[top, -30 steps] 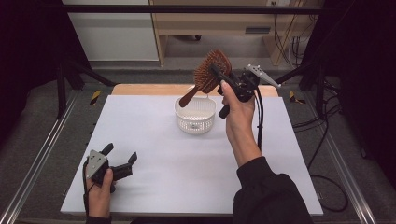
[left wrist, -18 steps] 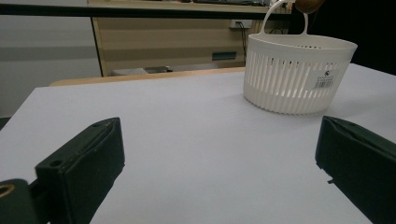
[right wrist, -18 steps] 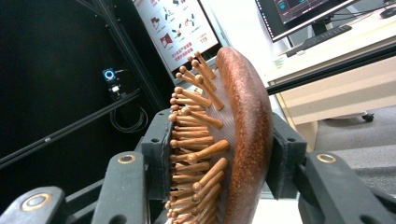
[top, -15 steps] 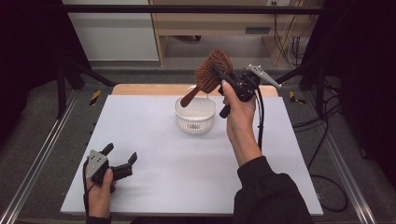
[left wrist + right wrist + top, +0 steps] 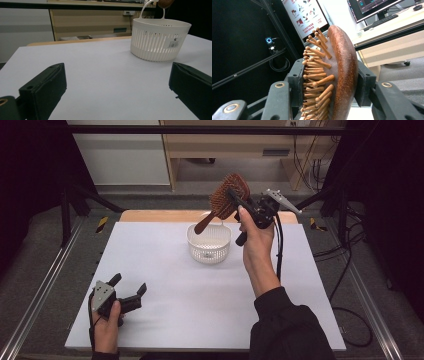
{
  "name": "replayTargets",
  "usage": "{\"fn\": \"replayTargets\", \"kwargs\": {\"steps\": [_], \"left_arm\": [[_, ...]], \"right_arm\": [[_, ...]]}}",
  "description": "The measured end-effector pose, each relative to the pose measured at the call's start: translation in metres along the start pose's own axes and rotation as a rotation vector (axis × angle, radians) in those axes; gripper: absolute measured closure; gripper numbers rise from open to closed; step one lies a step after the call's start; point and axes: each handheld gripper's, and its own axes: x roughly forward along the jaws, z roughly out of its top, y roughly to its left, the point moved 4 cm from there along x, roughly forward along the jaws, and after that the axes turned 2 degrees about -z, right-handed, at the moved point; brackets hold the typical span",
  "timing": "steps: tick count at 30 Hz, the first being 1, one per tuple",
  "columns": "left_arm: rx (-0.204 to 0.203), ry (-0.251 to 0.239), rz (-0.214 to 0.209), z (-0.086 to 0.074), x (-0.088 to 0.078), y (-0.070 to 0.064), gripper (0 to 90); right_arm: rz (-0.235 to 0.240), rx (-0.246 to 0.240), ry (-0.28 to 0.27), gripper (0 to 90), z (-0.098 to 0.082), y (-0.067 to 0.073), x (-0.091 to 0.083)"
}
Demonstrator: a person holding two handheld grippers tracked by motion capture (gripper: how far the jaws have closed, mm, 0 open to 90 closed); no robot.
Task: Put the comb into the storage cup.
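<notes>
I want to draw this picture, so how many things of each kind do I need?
Wooden hairbrush: 1
White basket: 1
Grippers: 2, the left gripper and the right gripper
Total: 4

- A white table top [image 5: 200,300] is seen, stretching broad and pale, with a wooden strip [image 5: 150,215] showing along its far edge.
- A white slatted basket [image 5: 209,242] is set directly on the top, toward the far side and near the middle; in the left gripper view the basket's ribbed wall [image 5: 160,41] and a small printed label on it can be made out, and its thin handle is raised.
- The left gripper [image 5: 125,292] is rested on the top at the near left corner, well apart from the basket, its jaws spread wide with nothing between them.
</notes>
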Motion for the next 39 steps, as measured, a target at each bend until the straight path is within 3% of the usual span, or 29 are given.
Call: {"fn": "replayTargets", "kwargs": {"steps": [18,39], "left_arm": [[-0.004,-0.002,0.004,0.0,0.0,0.0,1.3],[-0.001,0.007,-0.002,-0.002,0.001,0.0,1.3]], "right_arm": [[-0.018,-0.019,-0.005,51.8,-0.004,-0.005,0.001],[-0.066,0.006,0.042,51.7,-0.04,-0.029,0.011]]}}
